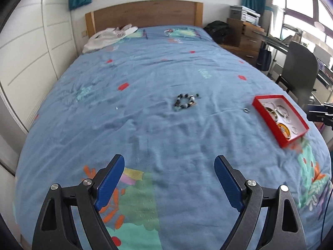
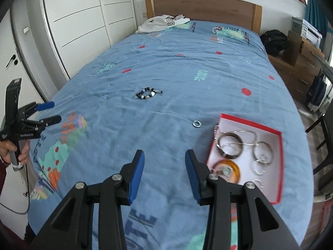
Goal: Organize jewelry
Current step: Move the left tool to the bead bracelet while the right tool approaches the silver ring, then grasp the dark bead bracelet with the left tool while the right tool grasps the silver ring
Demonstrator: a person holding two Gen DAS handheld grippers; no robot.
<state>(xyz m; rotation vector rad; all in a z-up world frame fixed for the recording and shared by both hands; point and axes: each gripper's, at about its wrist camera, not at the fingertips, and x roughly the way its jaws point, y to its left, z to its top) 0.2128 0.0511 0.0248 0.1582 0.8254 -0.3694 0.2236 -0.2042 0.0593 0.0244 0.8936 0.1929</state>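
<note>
A dark beaded bracelet lies in the middle of the blue bedspread; it also shows in the right wrist view. A small silver ring lies just left of a red box that holds several bangles, silver rings and an orange bangle. My left gripper is open and empty, above the near part of the bed, well short of the bracelet. It also shows in the right wrist view. My right gripper is open and empty, beside the box's left edge.
White clothes lie by the wooden headboard. White wardrobe doors stand along the left. A black bag, wooden drawers and a dark chair stand to the right of the bed.
</note>
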